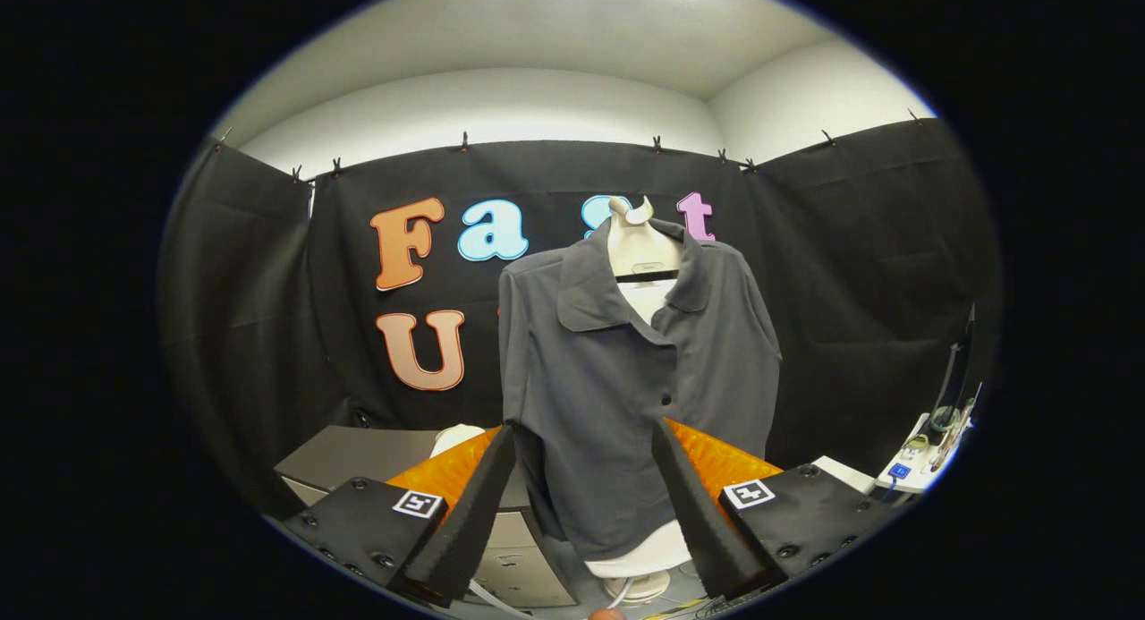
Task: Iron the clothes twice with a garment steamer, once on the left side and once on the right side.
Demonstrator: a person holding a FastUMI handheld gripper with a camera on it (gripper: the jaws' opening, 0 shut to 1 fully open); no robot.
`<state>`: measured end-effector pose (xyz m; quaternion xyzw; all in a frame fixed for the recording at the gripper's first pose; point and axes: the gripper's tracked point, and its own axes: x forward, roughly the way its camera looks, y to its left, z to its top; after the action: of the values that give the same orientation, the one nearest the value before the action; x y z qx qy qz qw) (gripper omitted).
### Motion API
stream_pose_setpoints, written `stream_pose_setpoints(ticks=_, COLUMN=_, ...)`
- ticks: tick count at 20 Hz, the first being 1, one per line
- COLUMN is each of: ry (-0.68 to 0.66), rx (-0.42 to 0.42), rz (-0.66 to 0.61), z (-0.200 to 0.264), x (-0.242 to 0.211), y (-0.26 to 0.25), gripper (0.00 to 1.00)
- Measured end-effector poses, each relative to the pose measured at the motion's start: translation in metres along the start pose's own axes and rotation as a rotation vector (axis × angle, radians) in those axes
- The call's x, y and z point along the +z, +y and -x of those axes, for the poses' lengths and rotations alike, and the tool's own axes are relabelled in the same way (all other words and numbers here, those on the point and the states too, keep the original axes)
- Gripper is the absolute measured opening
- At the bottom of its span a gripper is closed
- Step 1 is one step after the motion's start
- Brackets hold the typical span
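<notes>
- Gripper view: your black two-finger gripper (586, 504) has its jaws spread wide with nothing clamped; the orange-backed fingers (470, 513) frame the lower half of the garment.
- The dark grey collared button shirt (626, 378) hangs beyond the fingers on a white mannequin torso (640, 249) (its hem sits between the fingertips).
- Behind it you see the black cloth booth wall (841, 271) clipped along its top edge, with white room walls and ceiling (537, 56) above.
- A grey box-like cabinet (358, 454) stands low behind the left finger; a white power strip (908, 463) lies off beyond the right finger.
</notes>
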<state>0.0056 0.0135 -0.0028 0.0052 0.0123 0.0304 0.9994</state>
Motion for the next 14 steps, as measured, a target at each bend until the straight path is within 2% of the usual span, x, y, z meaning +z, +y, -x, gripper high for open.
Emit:
stream_pose_setpoints(ticks=12, ry=0.055, rx=0.106, rz=0.028, z=-0.019, x=-0.010, y=0.083, gripper=0.98)
stream_pose_setpoints(ticks=14, ry=0.081, rx=0.144, rz=0.039, z=-0.024, x=-0.016, y=0.106, gripper=0.98)
